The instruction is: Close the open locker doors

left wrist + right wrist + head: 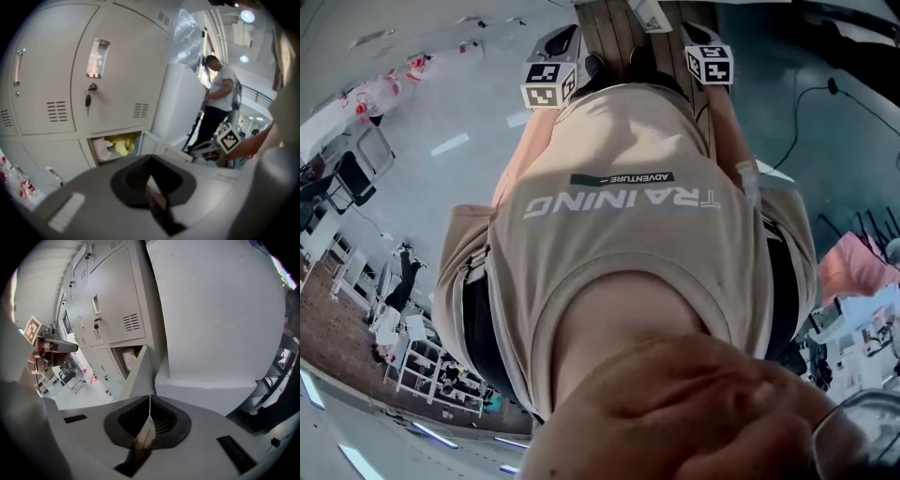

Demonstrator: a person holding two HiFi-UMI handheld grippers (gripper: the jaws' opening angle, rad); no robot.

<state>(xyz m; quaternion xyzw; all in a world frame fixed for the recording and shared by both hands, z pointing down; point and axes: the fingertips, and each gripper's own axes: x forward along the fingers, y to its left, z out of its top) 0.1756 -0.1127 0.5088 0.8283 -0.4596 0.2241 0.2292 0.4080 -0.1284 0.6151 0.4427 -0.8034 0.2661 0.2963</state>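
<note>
A bank of pale grey lockers fills the left gripper view. One lower locker stands open, with yellow and white things inside and its door swung out to the right. My left gripper is short of it, jaws pressed together on nothing. In the right gripper view the same open door is seen edge-on beside a wide white pillar. My right gripper is shut and empty, some way back from the door. The head view shows only the two marker cubes, not the jaws.
A beige shirt fills most of the head view. Another person stands in the background to the right of the lockers. A key hangs in an upper locker door. Chairs and racks stand along the locker row.
</note>
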